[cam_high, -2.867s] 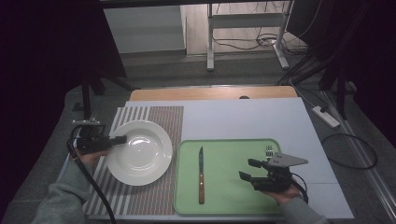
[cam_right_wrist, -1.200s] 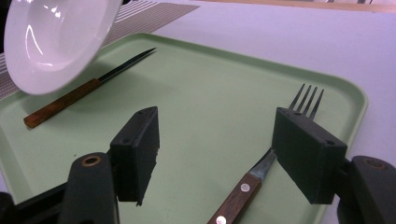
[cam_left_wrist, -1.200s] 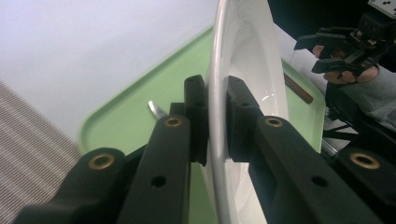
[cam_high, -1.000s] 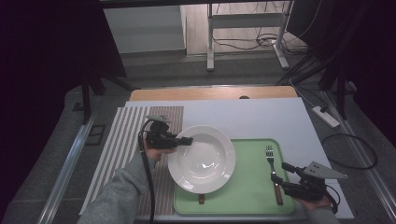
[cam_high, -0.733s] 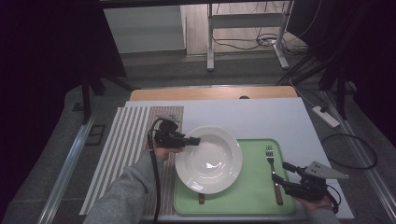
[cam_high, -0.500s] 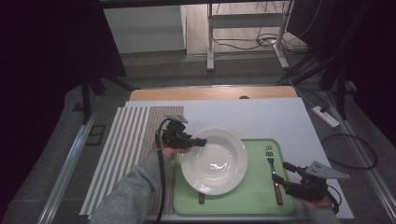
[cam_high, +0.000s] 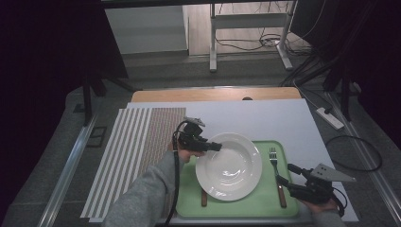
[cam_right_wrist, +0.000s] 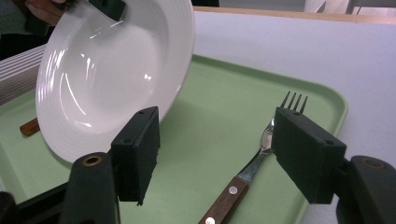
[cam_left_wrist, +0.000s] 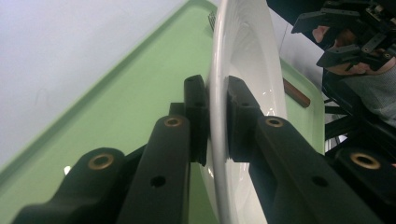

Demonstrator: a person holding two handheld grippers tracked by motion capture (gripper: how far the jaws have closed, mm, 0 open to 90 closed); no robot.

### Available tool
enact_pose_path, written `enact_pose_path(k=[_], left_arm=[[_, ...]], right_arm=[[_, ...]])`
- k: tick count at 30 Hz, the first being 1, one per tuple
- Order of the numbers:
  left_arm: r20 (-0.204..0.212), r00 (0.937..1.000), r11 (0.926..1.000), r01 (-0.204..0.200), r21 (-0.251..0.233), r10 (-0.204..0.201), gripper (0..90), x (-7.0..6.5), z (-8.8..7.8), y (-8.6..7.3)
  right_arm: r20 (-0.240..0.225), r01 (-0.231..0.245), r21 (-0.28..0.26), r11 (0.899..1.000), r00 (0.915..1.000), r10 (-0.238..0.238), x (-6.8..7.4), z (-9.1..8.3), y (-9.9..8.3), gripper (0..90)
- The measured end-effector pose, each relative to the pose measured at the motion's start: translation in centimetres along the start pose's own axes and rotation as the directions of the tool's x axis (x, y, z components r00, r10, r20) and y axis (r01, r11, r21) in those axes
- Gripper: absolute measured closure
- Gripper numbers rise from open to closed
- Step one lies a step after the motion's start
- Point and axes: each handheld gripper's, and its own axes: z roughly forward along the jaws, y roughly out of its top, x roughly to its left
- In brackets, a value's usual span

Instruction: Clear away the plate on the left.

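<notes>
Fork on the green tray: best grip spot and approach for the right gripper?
Take the fork by its wooden handle, straddling it from above. It lies flat beside the plate, and the right gripper has its jaws open on either side of it.

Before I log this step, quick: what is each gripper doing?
Left gripper: shut on the white plate at its rim.
Right gripper: open, holding nothing, jaws either side of the fork.
</notes>
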Motion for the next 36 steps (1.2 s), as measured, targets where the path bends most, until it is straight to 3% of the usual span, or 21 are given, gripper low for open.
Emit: enact_pose_path(k=[13,18,20,24,29,33,36], left_arm=[[0.035,0.9991,0.9986,0.023,0.047,-0.025,80.9,0.3,3.2,0.3],[0.022,0.9997,0.9978,0.007,0.066,-0.008,80.7,0.4,3.8,0.9],[-0.011,0.9999,0.9965,0.0,0.084,0.001,79.6,0.4,4.0,1.1],[-0.03,0.9995,0.9923,0.008,0.124,-0.004,77.6,1.2,4.5,1.1],[-0.03,0.9995,0.9883,0.016,0.152,-0.012,75.4,1.8,5.1,0.9],[0.004,0.9996,0.9841,0.026,0.175,-0.027,73.8,2.2,6.1,0.7],[-0.014,0.9998,0.9803,0.013,0.197,-0.011,70.8,2.1,6.6,0.8]], right_arm=[[0.004,-0.003,-0.004,1.0,1.0,0.003,-0.2,-0.1,0.0,32.9],[0.002,-0.005,-0.002,1.0,1.0,0.005,-0.2,-0.1,0.0,32.9],[0.001,-0.004,-0.001,1.0,1.0,0.004,-0.1,0.0,0.0,33.0],[0.001,-0.005,0.002,1.0,1.0,0.005,-0.1,0.0,0.0,32.9],[0.0,-0.008,0.008,1.0,1.0,0.008,-0.2,0.1,-0.1,33.0],[-0.001,-0.007,0.008,1.0,1.0,0.007,-0.2,0.1,-0.1,32.9],[-0.002,-0.006,0.01,1.0,1.0,0.006,-0.2,0.1,-0.1,32.9]])
